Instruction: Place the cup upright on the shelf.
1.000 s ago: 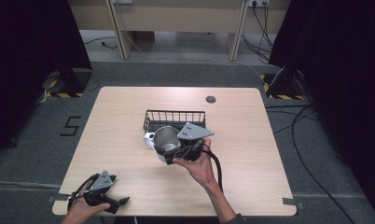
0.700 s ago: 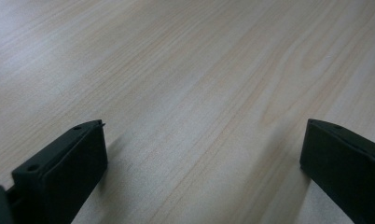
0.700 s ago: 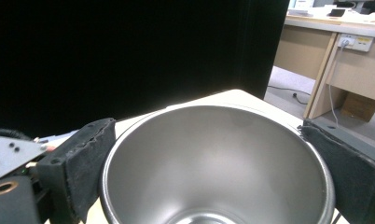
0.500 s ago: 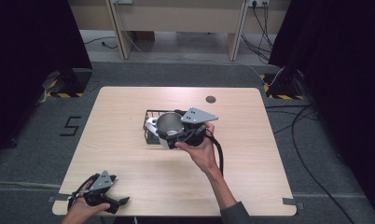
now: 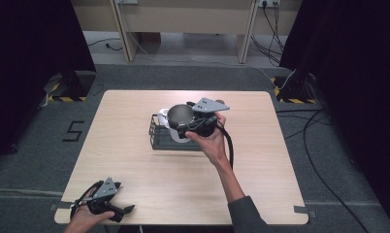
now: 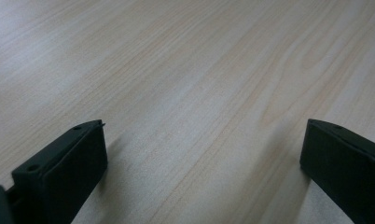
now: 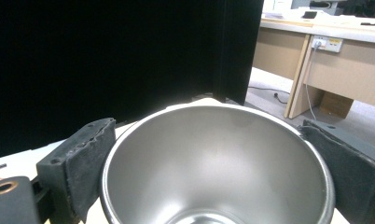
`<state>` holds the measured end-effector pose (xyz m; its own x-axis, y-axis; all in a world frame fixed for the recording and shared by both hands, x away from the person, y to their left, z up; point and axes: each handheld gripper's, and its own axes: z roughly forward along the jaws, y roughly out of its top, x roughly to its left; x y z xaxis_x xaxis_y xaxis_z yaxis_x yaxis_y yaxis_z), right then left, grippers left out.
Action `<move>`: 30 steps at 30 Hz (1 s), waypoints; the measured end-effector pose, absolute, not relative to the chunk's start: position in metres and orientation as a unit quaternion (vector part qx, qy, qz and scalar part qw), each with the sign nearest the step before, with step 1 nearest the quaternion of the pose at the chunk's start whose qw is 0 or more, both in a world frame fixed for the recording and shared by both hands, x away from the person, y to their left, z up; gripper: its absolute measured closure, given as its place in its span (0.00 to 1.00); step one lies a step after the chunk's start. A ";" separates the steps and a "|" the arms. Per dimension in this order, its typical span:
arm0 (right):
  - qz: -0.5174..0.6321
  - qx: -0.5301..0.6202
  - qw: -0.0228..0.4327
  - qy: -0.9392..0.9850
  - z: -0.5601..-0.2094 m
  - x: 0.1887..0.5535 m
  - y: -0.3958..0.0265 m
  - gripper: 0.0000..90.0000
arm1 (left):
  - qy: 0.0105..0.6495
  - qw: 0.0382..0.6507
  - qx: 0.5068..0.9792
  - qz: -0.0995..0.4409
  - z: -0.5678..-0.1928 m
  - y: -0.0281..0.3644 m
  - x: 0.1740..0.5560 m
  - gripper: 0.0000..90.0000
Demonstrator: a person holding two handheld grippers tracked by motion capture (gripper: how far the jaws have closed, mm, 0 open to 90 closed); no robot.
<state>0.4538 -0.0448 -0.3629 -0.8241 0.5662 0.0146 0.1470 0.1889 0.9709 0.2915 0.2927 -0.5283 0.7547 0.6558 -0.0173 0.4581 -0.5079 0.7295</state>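
Right gripper view showed the steel bowl (image 7: 218,163) wedged between your fingers (image 7: 80,163), both pads pressed on its outer wall just under the rim, mouth facing the camera. From the high view you held the right gripper (image 5: 186,128) with that bowl over the black wire basket (image 5: 156,138), a white item (image 5: 176,136) just below it. My judgement: you were setting the bowl into the basket, so you did well to keep the squeeze even, lower it level past the wire rim, and only let go once it rested. Your left gripper (image 5: 122,211) sat near the table (image 5: 135,107) edge, fingers spread wide and empty.
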 end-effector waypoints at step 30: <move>0.582 0.240 0.161 0.760 -0.390 0.514 -0.048 0.07 | 0.323 0.376 0.859 0.132 -0.528 0.293 0.292 0.00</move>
<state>0.5140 -0.0479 -0.3900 -0.8331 0.5521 0.0331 0.1764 0.2086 0.9620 0.2915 0.2926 -0.5284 0.7566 0.6536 -0.0169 0.4560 -0.5090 0.7300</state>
